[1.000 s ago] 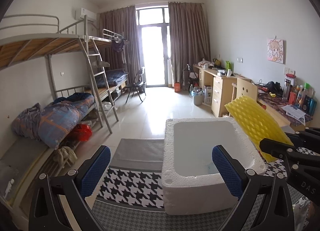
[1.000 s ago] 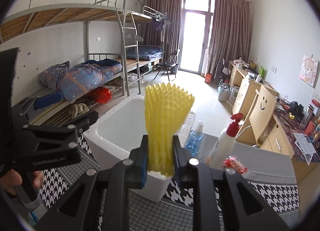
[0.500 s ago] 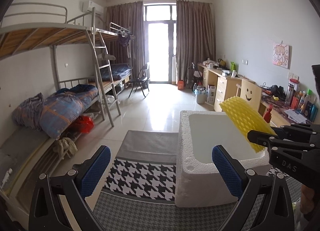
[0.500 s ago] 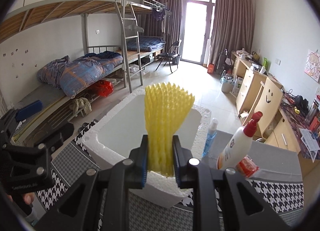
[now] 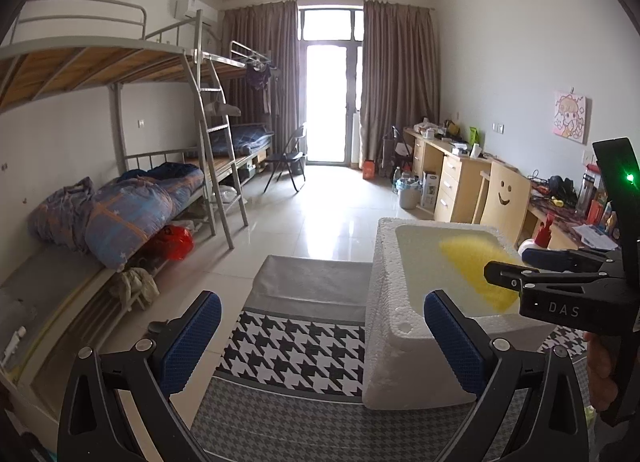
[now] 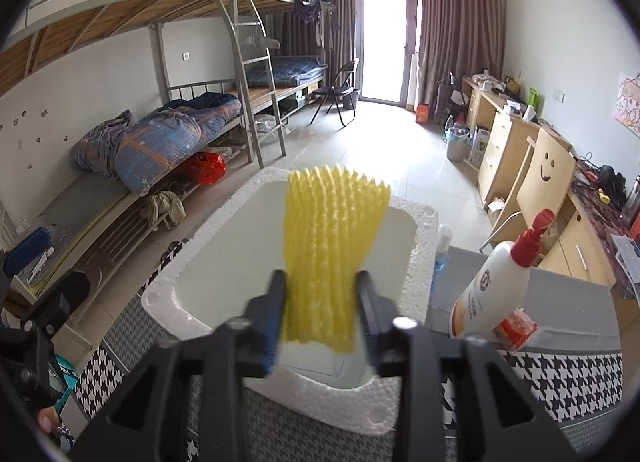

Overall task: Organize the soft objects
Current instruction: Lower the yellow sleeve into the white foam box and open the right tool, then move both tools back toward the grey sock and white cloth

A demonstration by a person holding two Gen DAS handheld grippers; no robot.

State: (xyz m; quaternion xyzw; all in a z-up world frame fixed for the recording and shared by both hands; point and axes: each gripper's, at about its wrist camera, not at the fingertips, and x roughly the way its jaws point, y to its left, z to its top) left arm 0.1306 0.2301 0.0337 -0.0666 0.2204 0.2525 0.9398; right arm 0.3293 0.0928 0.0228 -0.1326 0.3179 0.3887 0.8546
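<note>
- A yellow foam net sleeve (image 6: pixel 334 254) is seen standing upright between the jaws of the right gripper (image 6: pixel 320 304), directly above the open hollow of a white foam box (image 6: pixel 404 406).
- The right jaws have just been opening; small gaps are visible between the pads and the sleeve, so it is no longer squeezed, and its edges appear blurred.
- In the left wrist view the same sleeve (image 5: pixel 476 274) is shown as a yellow smear inside the box (image 5: pixel 384 302), tilted, beside the black tip of the right gripper (image 5: pixel 520 274).
- The left gripper (image 5: pixel 320 342) is held with its jaws wide apart and nothing between them; its blue pads (image 5: pixel 190 342) frame the near left corner of the box.
- The box is set on a table covered with a black-and-white houndstooth cloth (image 5: pixel 296 346) and a plain grey cloth (image 5: pixel 316 282).
- To the right of the box, a white bottle with a red pump top (image 6: pixel 496 282) is shown leaning, with a small red packet (image 6: pixel 516 326) at its base.
- A blue bottle (image 6: pixel 442 246) is partly hidden behind the box's far right corner.
- In the background, a metal bunk bed (image 6: pixel 160 61) with a bundled blue quilt (image 6: pixel 156 141) is seen on the left.
- A wooden chair with a smiling face (image 6: pixel 544 177) is seen on the right.
</note>
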